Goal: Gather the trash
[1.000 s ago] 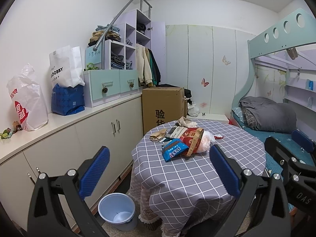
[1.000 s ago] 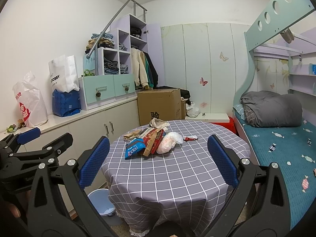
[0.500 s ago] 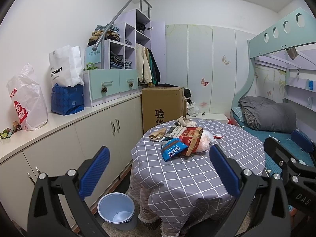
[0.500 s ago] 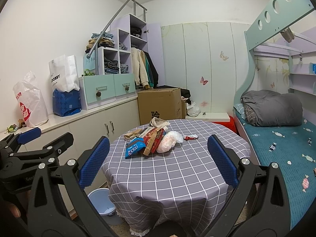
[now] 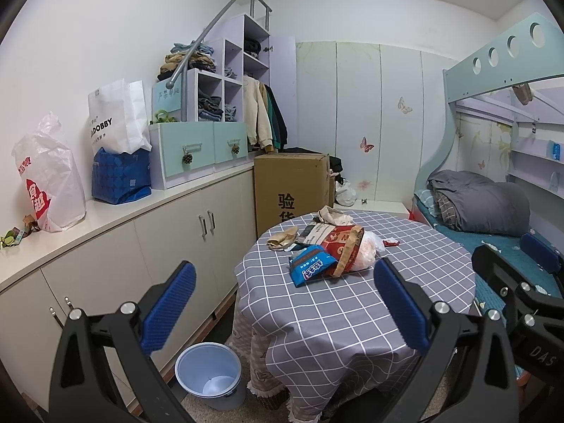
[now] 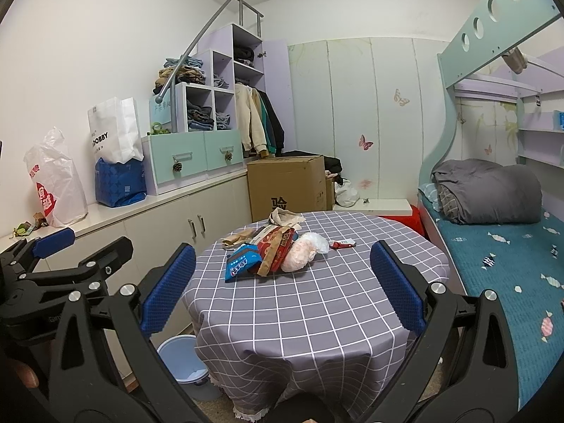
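Observation:
A heap of trash lies on the round table with the grey checked cloth (image 5: 338, 313) (image 6: 317, 303): a blue snack wrapper (image 5: 310, 268) (image 6: 242, 264), a red packet (image 5: 340, 243) (image 6: 276, 245), a pale plastic bag (image 5: 368, 252) (image 6: 305, 252), brown paper (image 5: 282, 238) and a small red wrapper (image 5: 390, 243) (image 6: 342, 245). A light blue bin (image 5: 208, 372) (image 6: 181, 359) stands on the floor left of the table. My left gripper (image 5: 285, 306) and right gripper (image 6: 278, 289) are both open and empty, held well short of the heap.
White cabinets with a counter (image 5: 116, 211) run along the left wall, bearing bags and drawers. A cardboard box (image 5: 289, 183) stands behind the table. A bunk bed with a grey quilt (image 6: 486, 190) fills the right side. The right gripper shows at the left view's right edge (image 5: 521, 296).
Both grippers have drifted very slightly; the scene is nearly unchanged and nothing was taken or let go.

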A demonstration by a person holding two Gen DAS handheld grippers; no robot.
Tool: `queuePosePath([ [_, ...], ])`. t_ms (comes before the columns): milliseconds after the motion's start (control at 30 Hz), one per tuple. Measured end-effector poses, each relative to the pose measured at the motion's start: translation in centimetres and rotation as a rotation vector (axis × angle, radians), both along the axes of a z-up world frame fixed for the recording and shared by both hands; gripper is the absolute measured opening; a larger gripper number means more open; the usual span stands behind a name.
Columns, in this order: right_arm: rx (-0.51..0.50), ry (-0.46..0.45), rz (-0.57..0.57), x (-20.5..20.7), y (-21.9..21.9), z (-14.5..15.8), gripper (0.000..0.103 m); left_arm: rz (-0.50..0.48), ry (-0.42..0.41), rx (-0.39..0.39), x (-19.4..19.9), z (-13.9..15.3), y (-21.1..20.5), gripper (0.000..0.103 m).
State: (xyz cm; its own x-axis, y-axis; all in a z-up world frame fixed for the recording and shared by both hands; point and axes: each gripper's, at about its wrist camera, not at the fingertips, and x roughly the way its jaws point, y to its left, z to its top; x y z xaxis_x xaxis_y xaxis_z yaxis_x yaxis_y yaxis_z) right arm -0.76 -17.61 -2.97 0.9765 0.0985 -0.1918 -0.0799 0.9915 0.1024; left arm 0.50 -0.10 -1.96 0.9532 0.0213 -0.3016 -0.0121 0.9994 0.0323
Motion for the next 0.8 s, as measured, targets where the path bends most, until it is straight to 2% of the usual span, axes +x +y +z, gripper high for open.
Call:
queuePosePath([
  [800, 0.003, 0.010, 0.006, 0.09, 0.59, -0.06, 0.097, 0.002, 0.003, 0.001, 0.06, -0.01, -0.04, 0.099],
])
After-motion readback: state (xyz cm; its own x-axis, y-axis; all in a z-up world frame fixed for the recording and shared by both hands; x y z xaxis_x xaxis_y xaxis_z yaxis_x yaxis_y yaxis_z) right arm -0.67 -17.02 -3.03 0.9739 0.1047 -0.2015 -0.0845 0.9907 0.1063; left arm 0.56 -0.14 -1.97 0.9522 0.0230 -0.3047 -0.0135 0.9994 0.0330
